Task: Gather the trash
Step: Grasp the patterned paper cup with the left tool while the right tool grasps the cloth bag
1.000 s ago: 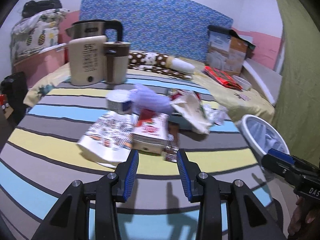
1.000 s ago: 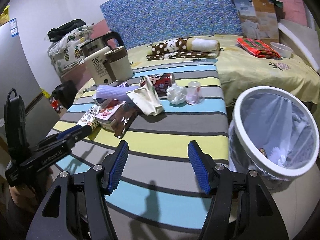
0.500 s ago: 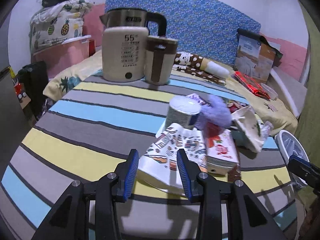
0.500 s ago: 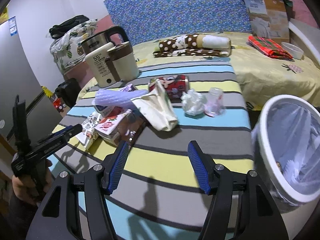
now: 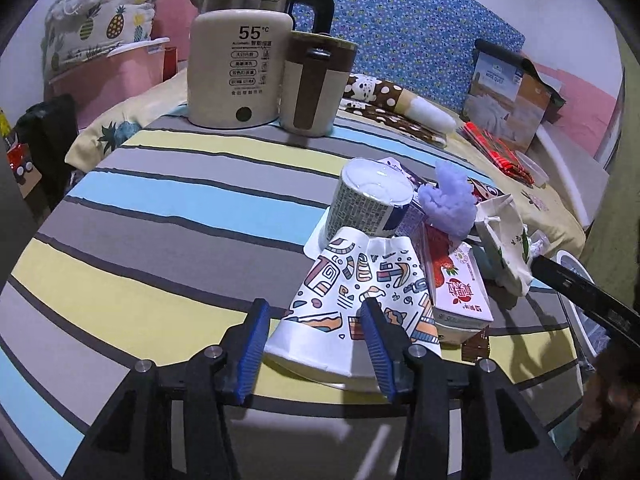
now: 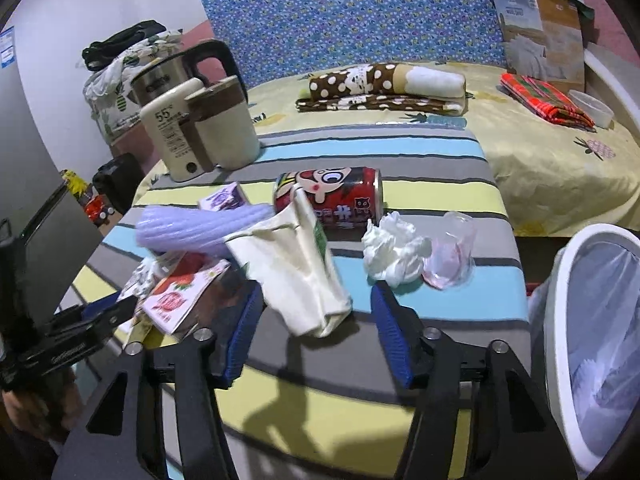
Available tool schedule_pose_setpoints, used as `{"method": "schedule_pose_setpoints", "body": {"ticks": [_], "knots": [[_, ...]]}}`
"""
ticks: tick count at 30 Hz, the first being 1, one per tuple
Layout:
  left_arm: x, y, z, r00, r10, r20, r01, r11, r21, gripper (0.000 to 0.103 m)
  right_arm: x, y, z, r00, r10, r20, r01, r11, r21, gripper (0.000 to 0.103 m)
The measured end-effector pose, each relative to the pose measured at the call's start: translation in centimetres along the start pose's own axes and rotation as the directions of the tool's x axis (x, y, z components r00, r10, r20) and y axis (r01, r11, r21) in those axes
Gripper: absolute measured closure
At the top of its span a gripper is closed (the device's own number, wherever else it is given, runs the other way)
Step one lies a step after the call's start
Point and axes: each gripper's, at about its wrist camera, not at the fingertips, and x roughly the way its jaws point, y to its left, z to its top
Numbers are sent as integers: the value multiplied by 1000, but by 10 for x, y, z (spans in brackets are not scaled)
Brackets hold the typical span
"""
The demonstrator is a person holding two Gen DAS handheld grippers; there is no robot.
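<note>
Trash lies in a heap on the striped table. In the left wrist view, a flattened patterned paper cup (image 5: 352, 296) has its wide end between the opening jaws of my left gripper (image 5: 316, 340); the pads do not press it. Behind it are a strawberry carton (image 5: 456, 284), an upturned printed cup (image 5: 368, 208) and a purple foam piece (image 5: 448, 204). In the right wrist view, my right gripper (image 6: 318, 332) is closing around the near end of a crumpled cream paper bag (image 6: 296, 272) without touching it. A red can (image 6: 332, 196), a tissue wad (image 6: 392, 252) and a clear plastic cup (image 6: 452, 256) lie beyond.
A white bin (image 6: 560, 320) with a plastic liner stands off the table's right edge. A kettle (image 5: 236, 68) and a brown-banded mug (image 5: 316, 84) stand at the table's far end. Behind is a bed with folded blankets (image 6: 384, 84) and a box (image 6: 540, 28).
My left gripper swung left and closed in on the patterned cup, its jaws widening. My right gripper came forward to the cream bag, its jaws narrowing; the bin slid to the frame's right edge.
</note>
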Motion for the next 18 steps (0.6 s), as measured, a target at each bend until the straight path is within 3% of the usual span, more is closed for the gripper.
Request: {"method": "schedule_pose_setpoints", "body": {"ticks": [3,5,7,8,18], "knots": [[-1,-2,-2,1000,-12,-6,12,1000,0,56,8,-4,1,999,17,-27,-17,1000,8,56],[-1,-4,-4,1000,-20,-11,20,1000,5,56,13,-5,0,999,31,-45,-30,999,12,66],[-1,-6,-6,1000,-24,-11,24,1000,14,60,16,-3,-1,998,30,-56,-30,1000,-4,85],[-1,-7,-7,1000,-24,-9,24,1000,18,62,15,-2,-2,998,28,-55,-29,1000,-8,90],[-16,-14,-14,999,-10,44,9,1000,26,77,-8,-2,-10,998,61,-29,-61,998,30,91]]}}
